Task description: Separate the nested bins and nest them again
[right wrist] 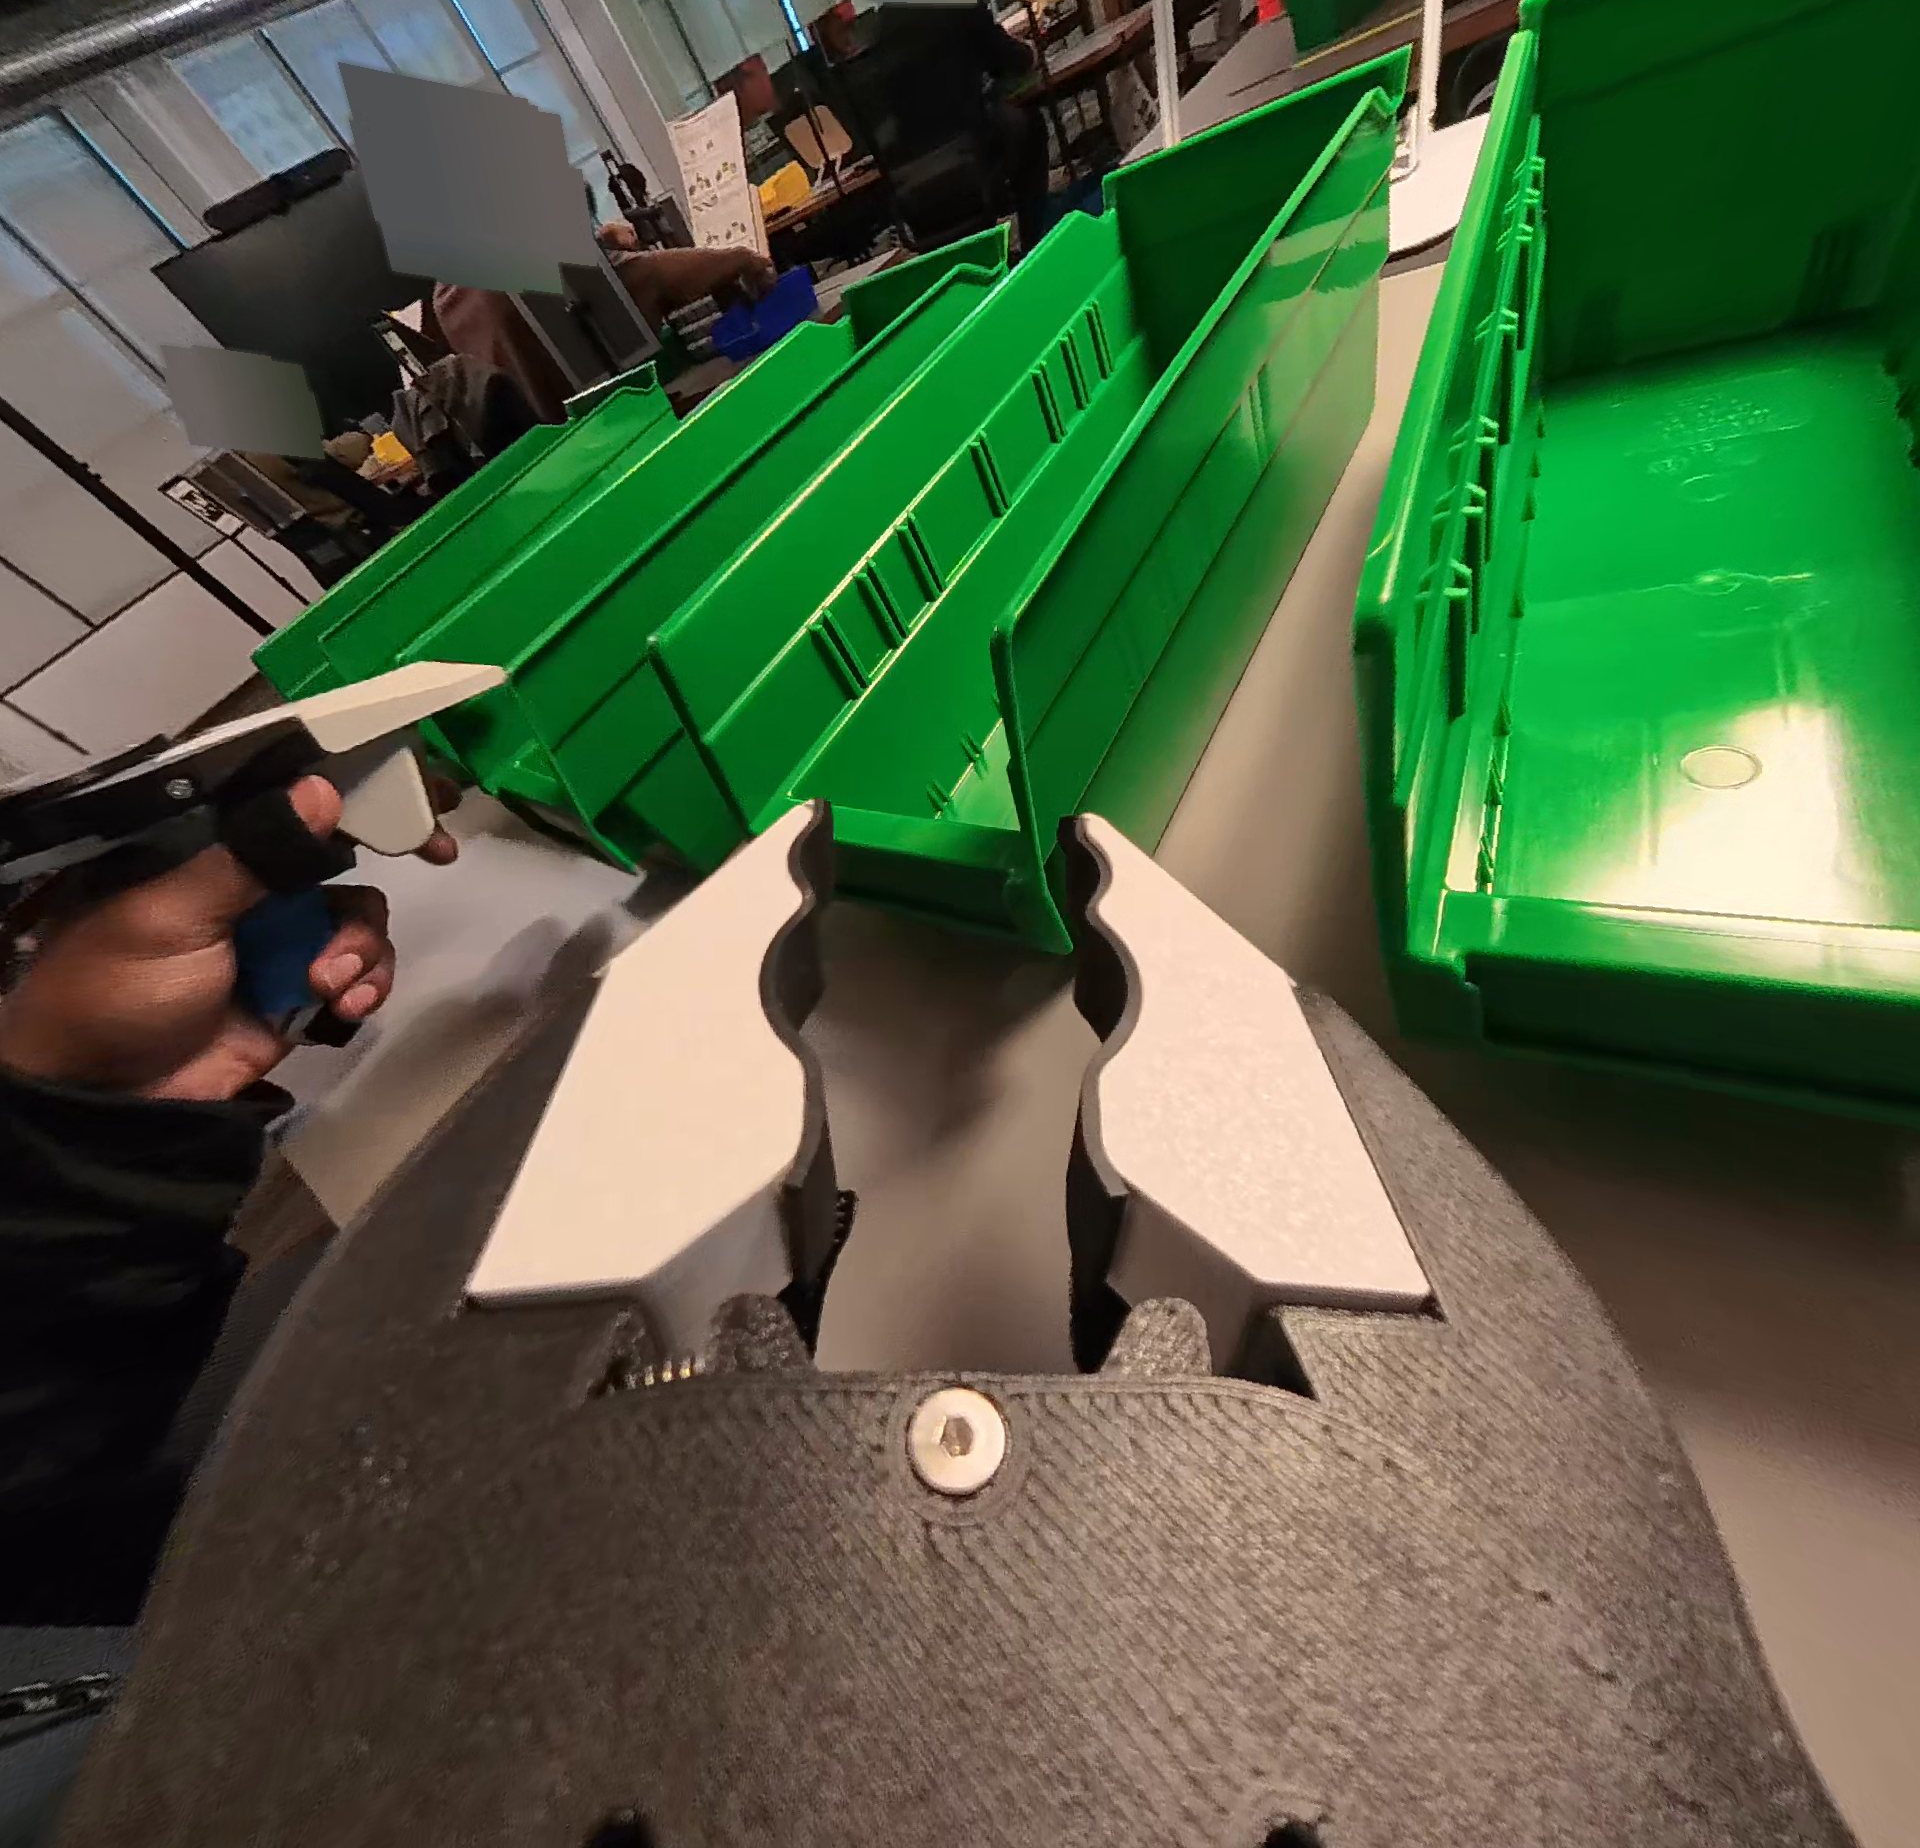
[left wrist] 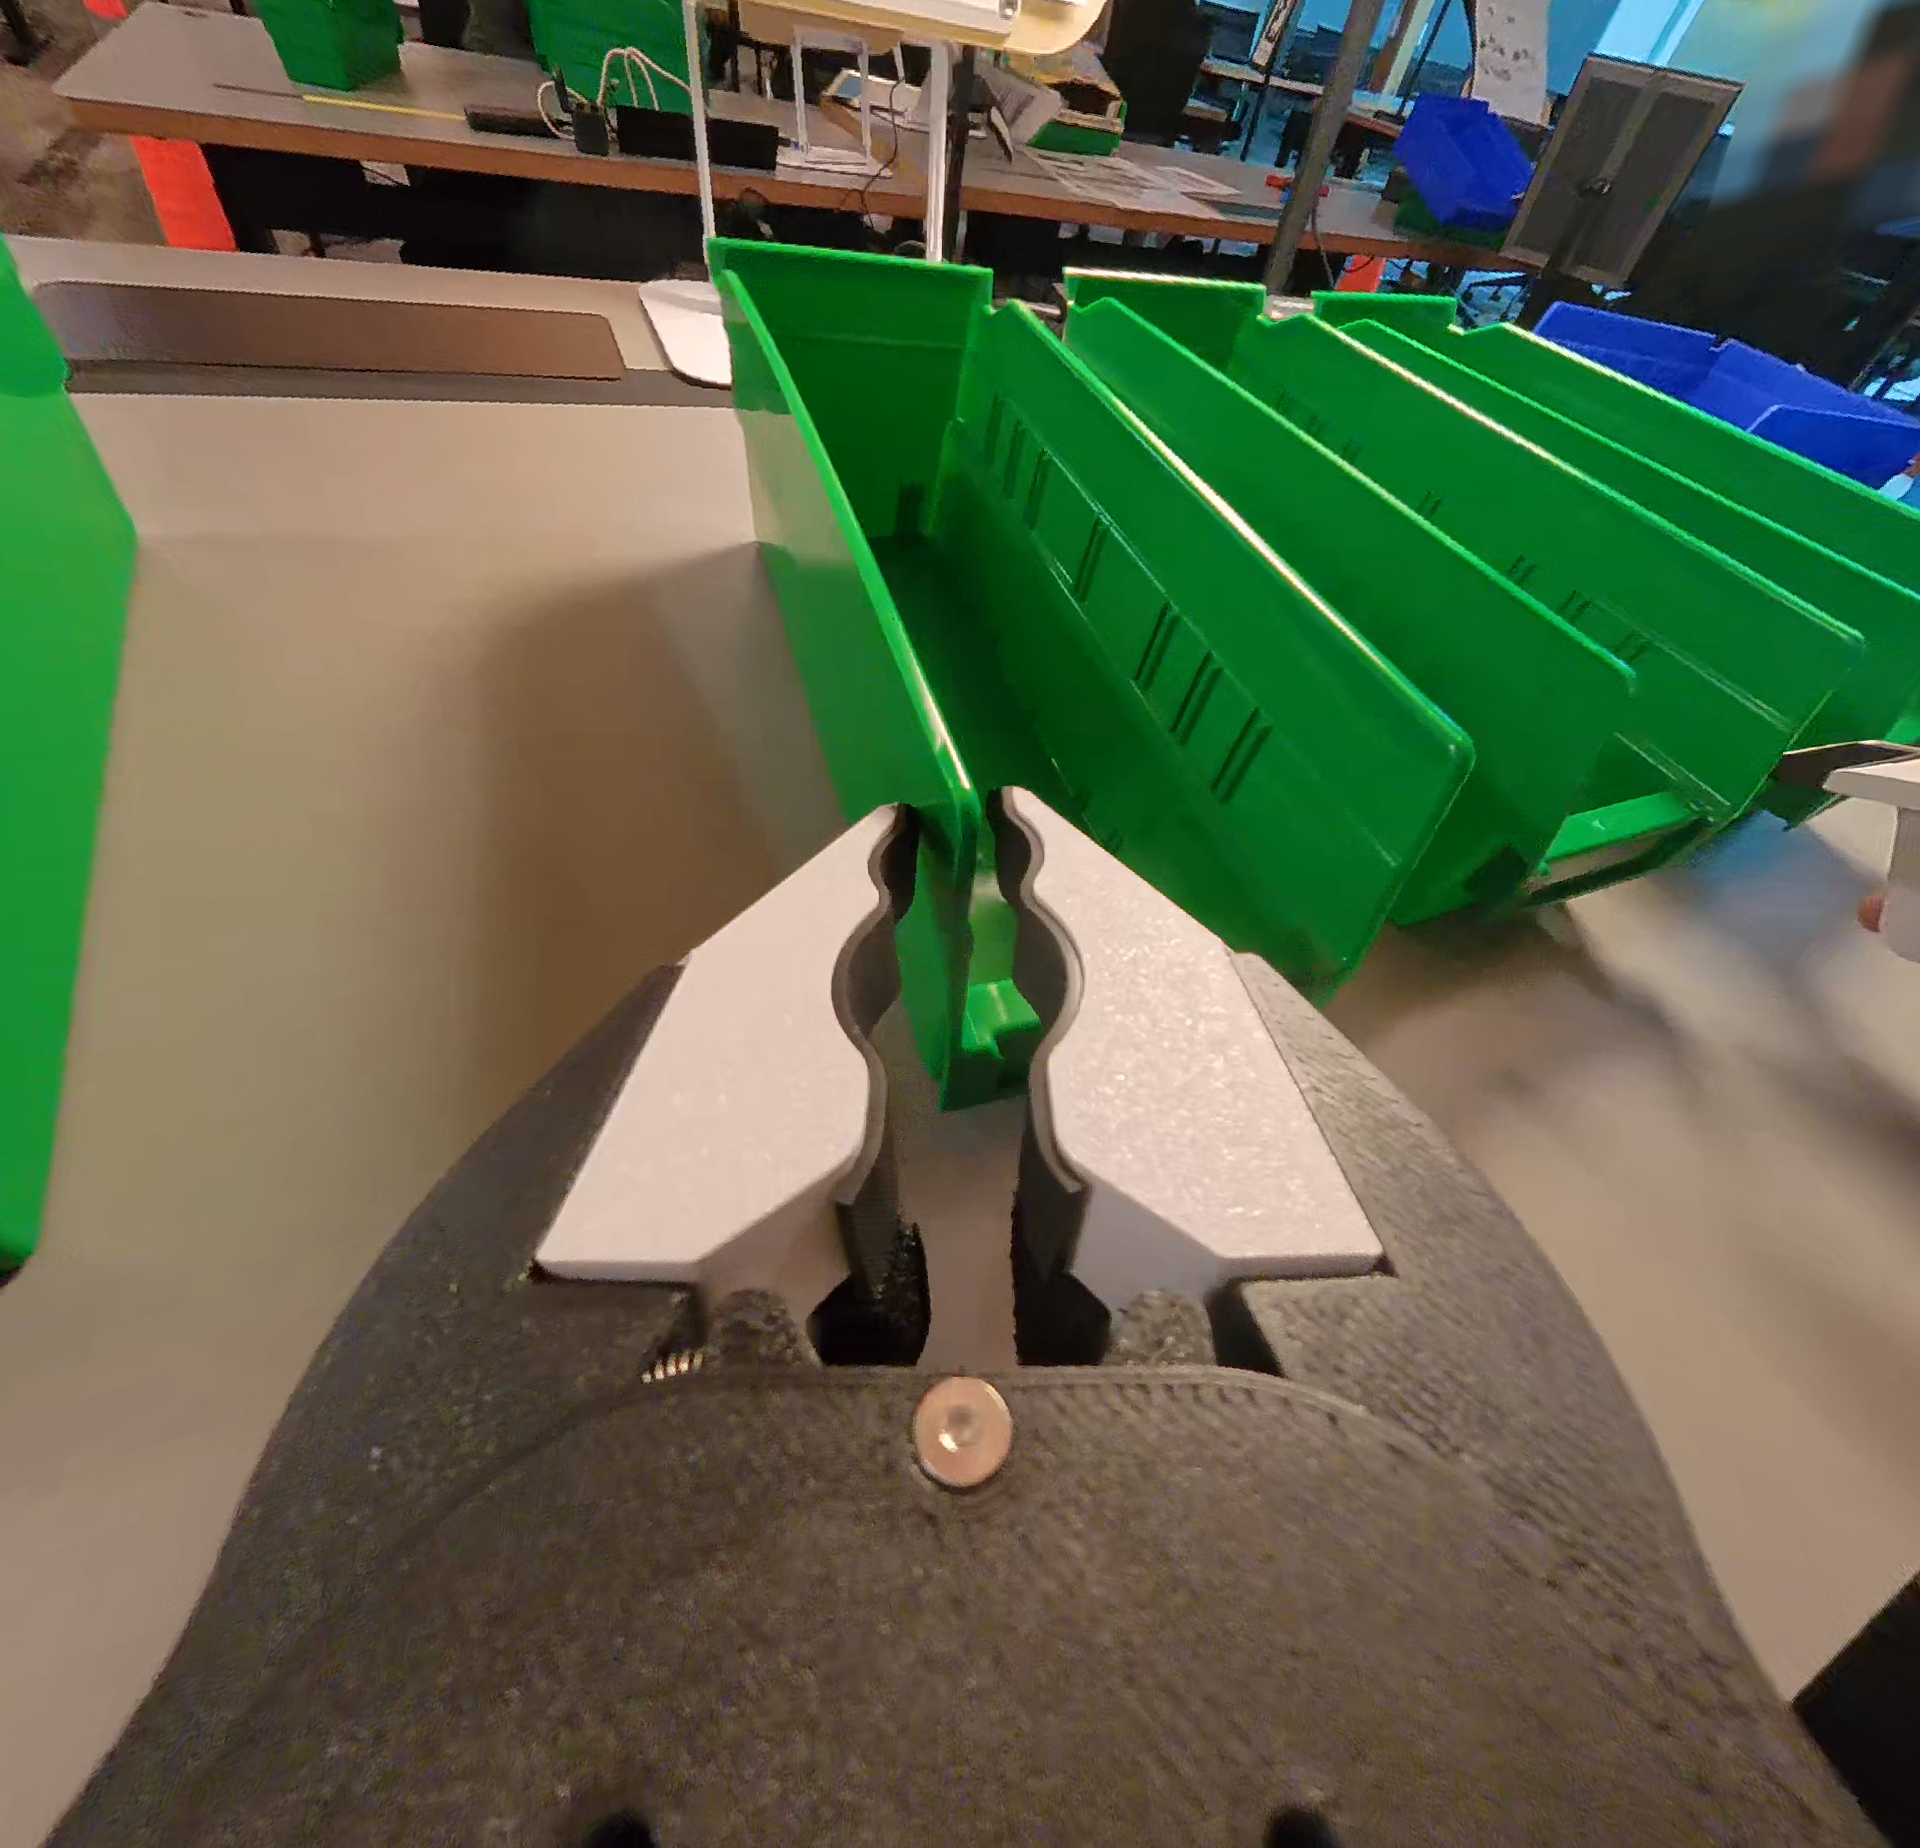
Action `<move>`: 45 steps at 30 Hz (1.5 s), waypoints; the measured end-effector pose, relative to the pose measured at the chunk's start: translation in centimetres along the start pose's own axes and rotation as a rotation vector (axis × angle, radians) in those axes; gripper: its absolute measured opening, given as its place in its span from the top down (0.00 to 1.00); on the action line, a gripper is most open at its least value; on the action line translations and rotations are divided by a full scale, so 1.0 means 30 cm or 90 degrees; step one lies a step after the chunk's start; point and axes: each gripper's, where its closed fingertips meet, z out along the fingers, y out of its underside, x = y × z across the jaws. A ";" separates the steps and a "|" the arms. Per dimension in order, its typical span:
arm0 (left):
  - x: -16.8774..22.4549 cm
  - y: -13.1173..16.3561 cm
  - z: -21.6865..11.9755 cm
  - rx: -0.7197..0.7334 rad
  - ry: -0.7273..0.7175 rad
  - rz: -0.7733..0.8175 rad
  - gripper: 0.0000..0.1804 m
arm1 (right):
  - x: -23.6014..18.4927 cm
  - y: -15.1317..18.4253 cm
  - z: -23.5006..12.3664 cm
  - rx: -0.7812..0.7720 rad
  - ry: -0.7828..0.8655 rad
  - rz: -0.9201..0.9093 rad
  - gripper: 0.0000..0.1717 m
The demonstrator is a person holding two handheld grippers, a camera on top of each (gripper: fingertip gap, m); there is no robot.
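Observation:
In the left wrist view, my left gripper is shut on the near end of the left wall of a long green bin, with the wall's rim pinched between the tips. Several more green bins lean in a row to its right. In the right wrist view, my right gripper is open. The front corner of a green bin's right wall stands between its tips, close to the right finger; the left finger is clear of it. The other gripper shows at the row's far-left end.
A wide green bin stands on the grey table to the right of the row. A green bin side fills the left edge. Blue bins, a white stand base and a dark mat lie behind.

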 end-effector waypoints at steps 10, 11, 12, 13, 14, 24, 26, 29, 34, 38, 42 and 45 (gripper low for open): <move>0.044 -0.006 0.032 0.015 -0.039 0.004 0.94 | -0.013 -0.002 -0.004 0.002 -0.035 0.017 0.74; 0.047 -0.011 0.025 0.018 -0.037 0.003 0.89 | -0.014 -0.001 -0.003 0.000 -0.037 0.017 0.74; 0.046 -0.019 0.011 0.023 -0.035 0.003 0.83 | -0.015 0.000 -0.002 -0.001 -0.039 0.017 0.74; 0.042 -0.033 -0.010 0.032 -0.036 0.005 0.79 | -0.016 0.000 -0.003 -0.001 -0.040 0.016 0.74; 0.031 -0.053 -0.037 0.044 -0.040 0.006 0.75 | -0.016 0.000 -0.003 -0.001 -0.041 0.017 0.74; -0.471 -0.146 -0.249 0.045 -0.329 0.061 0.65 | -0.021 0.003 -0.001 -0.007 -0.046 0.015 0.74; -0.527 -0.097 -0.200 -0.002 -0.330 0.064 0.65 | -0.021 0.004 0.000 -0.008 -0.045 0.014 0.74; -0.583 -0.025 -0.132 -0.068 -0.339 0.091 0.77 | -0.021 0.003 -0.001 -0.006 -0.040 0.008 0.74; -0.542 -0.020 -0.115 -0.052 -0.335 0.089 0.98 | -0.018 0.002 -0.005 -0.002 -0.033 0.008 0.74; -0.447 -0.006 -0.114 -0.041 -0.308 0.089 0.99 | -0.017 0.012 0.005 -0.019 -0.034 0.012 0.74; -0.350 0.002 -0.100 -0.022 -0.279 0.079 0.99 | -0.017 0.016 0.008 -0.024 -0.030 0.007 0.74; -0.308 0.003 -0.078 -0.022 -0.266 0.087 0.98 | -0.017 0.016 0.008 -0.023 -0.032 0.009 0.74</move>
